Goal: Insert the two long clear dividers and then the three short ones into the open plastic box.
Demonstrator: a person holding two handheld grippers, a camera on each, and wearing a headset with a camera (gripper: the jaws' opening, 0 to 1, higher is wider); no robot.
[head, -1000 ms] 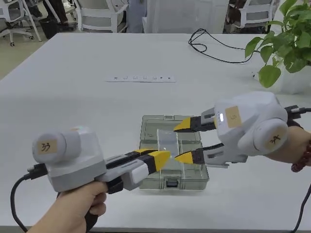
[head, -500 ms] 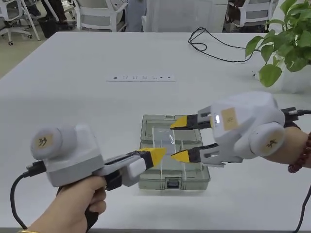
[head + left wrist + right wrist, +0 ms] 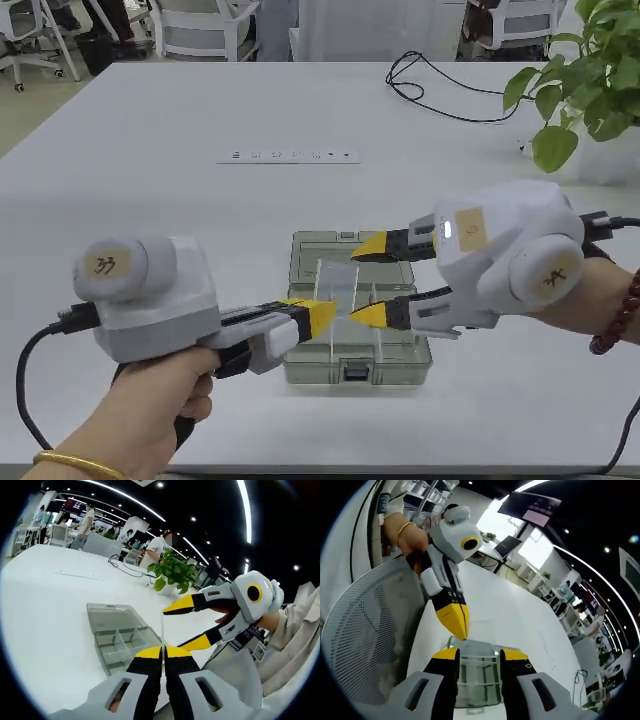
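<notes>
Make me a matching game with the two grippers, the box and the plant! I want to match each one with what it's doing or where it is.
Things:
1. left gripper
2. right gripper
3. plastic box
4. plant

Place or state:
A. jaws apart
B. lies open in the middle of the table
C. shut on a clear divider
D. stands at the table's far right edge

Right pairs: 1-C, 2-A, 3-B, 4-D
</notes>
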